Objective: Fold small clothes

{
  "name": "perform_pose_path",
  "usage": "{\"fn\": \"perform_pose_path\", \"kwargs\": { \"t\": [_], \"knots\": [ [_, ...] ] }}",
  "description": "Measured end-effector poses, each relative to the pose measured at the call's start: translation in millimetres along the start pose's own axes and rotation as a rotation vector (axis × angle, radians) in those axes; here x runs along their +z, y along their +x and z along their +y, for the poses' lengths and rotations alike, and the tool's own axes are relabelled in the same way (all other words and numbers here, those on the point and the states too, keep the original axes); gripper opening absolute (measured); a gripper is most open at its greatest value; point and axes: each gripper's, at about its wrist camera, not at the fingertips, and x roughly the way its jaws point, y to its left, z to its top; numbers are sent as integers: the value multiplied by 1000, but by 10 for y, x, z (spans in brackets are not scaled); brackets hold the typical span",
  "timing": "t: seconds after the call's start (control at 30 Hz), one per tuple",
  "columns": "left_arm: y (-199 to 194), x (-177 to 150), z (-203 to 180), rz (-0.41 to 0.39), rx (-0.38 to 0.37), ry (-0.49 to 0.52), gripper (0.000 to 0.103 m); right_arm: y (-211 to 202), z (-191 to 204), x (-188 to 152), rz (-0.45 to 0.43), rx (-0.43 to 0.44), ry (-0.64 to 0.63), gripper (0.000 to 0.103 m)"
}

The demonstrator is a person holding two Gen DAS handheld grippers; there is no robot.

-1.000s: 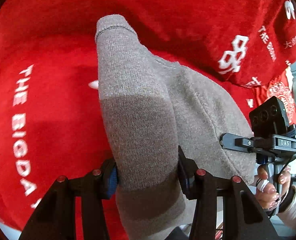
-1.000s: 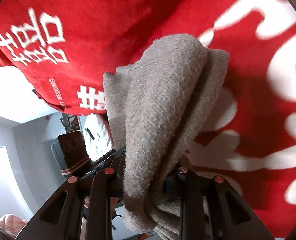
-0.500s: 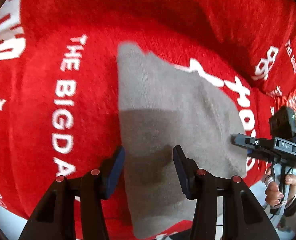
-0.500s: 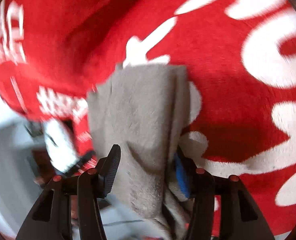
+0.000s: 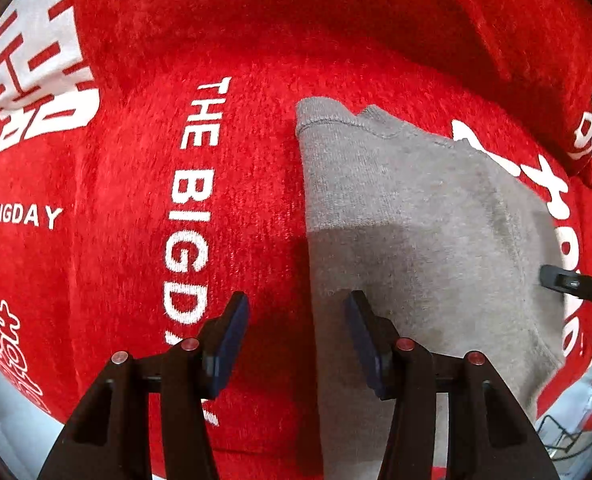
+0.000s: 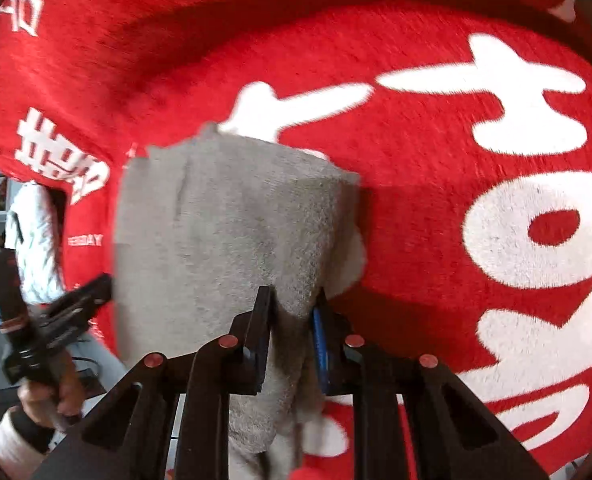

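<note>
A small grey knit garment (image 5: 416, 208) lies flat on a red plush blanket (image 5: 136, 160). My left gripper (image 5: 298, 316) points straight down over the garment's left edge. Its jaws are opening, the edge runs below the gap, and the pads touch nothing. The right gripper's tip (image 5: 576, 284) shows at the garment's right side. In the right wrist view, my right gripper (image 6: 291, 308) is closing, with a near fold of the grey garment (image 6: 224, 216) pinched between its pads. A hand (image 6: 44, 396) holds the left gripper (image 6: 68, 312) at the lower left.
The red blanket (image 6: 436, 168) carries large white lettering and rises into a fold at the back. Its edge drops off at the lower left of the left wrist view. A figure in white (image 6: 32, 240) stands beyond the blanket on the left.
The left gripper let go of the garment, which came down to lie flat, and the jaws shifted left over its edge. The right gripper opened, then closed again on the near fold.
</note>
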Motion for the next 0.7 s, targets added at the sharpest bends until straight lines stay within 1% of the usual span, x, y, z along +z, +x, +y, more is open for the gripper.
{"fn": "perform_pose_path", "kwargs": {
  "t": [0.07,0.1,0.17,0.2,0.27,0.33,0.37,0.4,0.47,0.57,0.6,0.63,0.67,0.7],
  "knots": [
    [-33,-4,-29,-12,39,16,65,-59,11,-37,-17,-36,2,21],
    [-49,-9,-27,-14,44,22,65,-97,28,-65,-23,-64,-6,21],
    [-84,-37,-10,-16,47,26,65,-165,51,-135,-25,-91,-2,21],
    [-100,-57,3,-13,45,21,65,-197,63,-158,-21,-88,9,21],
    [-121,-89,21,-6,36,10,65,-259,65,-235,-10,-43,49,25],
    [-137,-141,39,12,25,-4,65,-333,73,-343,-7,14,68,26],
    [-147,-168,46,23,19,-8,65,-381,86,-420,-13,39,75,31],
    [-160,-192,48,28,19,-10,65,-407,98,-474,-15,58,84,42],
    [-188,-245,44,38,25,-7,65,-437,105,-602,-18,103,113,56],
    [-224,-315,28,50,34,-1,65,-302,110,-674,0,123,168,56],
    [-226,-335,25,57,35,-2,66,-237,77,-685,9,128,203,56],
    [-225,-355,24,67,40,-4,71,-184,67,-682,12,139,230,52],
    [-232,-373,30,66,61,-10,85,-173,50,-687,16,143,244,27],
    [-247,-382,37,55,74,-14,93,-163,69,-678,13,119,242,19]
  ]
}}
